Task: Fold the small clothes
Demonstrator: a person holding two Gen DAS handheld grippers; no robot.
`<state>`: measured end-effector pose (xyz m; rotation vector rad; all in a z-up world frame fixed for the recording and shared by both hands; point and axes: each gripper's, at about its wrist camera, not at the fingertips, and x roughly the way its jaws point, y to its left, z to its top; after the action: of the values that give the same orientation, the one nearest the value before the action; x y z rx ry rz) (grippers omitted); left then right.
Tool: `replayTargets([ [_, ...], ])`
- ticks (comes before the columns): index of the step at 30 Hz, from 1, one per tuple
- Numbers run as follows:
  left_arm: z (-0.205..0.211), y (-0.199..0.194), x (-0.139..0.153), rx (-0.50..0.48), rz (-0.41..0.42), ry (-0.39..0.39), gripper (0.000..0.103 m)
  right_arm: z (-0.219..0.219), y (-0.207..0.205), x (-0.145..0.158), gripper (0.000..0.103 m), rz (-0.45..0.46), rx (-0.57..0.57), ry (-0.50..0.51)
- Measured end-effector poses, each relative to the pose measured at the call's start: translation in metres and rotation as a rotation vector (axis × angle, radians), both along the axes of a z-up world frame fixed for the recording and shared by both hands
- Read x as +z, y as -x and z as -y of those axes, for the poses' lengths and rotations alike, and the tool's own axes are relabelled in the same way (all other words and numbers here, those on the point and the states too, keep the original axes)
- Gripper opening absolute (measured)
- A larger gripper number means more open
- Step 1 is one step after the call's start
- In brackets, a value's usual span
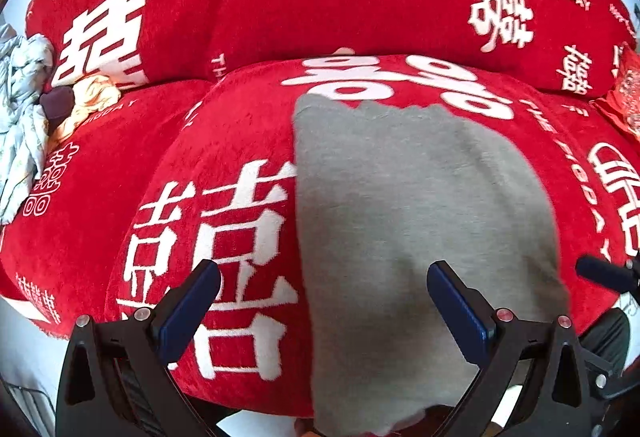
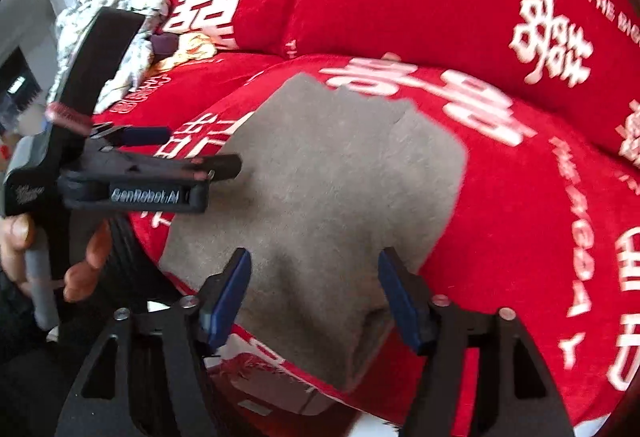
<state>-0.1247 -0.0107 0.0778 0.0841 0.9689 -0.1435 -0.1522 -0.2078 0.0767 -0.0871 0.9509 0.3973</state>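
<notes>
1. The left gripper (image 1: 324,303) has a black angular frame with triangular cut-outs, round silver screws with reddish centres, and flat dark-blue pads (image 1: 188,317).
2. The right gripper (image 2: 314,295) has the same black frame, silver screws and blue pads (image 2: 226,301).
3. Seen from the right wrist, the left gripper's black side carries white "GenRobot.AI" lettering (image 2: 145,196), a red ribbed band (image 2: 68,115) and a grey handle (image 2: 40,277).

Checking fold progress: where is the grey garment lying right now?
The grey garment lies flat on the red blanket over the sofa seat, centre of both wrist views, just ahead of the open left gripper and right gripper.
</notes>
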Motion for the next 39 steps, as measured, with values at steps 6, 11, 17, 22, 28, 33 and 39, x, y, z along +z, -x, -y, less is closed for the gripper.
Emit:
replayTargets([
  [6,0.009,0.010,0.015,0.002,0.019,0.025,0.103,-0.004,-0.003,0.020,0.078,0.013,-0.047,0.060],
  [11,0.016,0.009,0.012,0.031,-0.004,-0.028,0.103,-0.006,-0.009,0.017,0.078,-0.007,-0.068,0.081],
  [17,0.010,0.013,0.011,0.056,0.013,0.050,0.103,-0.004,-0.009,0.015,0.078,-0.017,-0.080,0.085],
  [22,0.006,0.012,0.006,0.087,-0.013,0.037,0.103,-0.005,-0.010,0.014,0.078,-0.022,-0.081,0.084],
  [28,0.004,0.012,0.000,0.096,-0.029,0.027,0.103,-0.008,-0.012,0.009,0.078,-0.046,-0.077,0.098],
  [33,0.006,0.010,-0.004,0.090,-0.052,0.031,0.103,-0.011,-0.015,0.003,0.078,-0.084,-0.071,0.127],
  [39,0.007,0.009,-0.004,0.084,-0.064,0.029,0.103,-0.013,-0.014,0.002,0.078,-0.092,-0.063,0.138],
])
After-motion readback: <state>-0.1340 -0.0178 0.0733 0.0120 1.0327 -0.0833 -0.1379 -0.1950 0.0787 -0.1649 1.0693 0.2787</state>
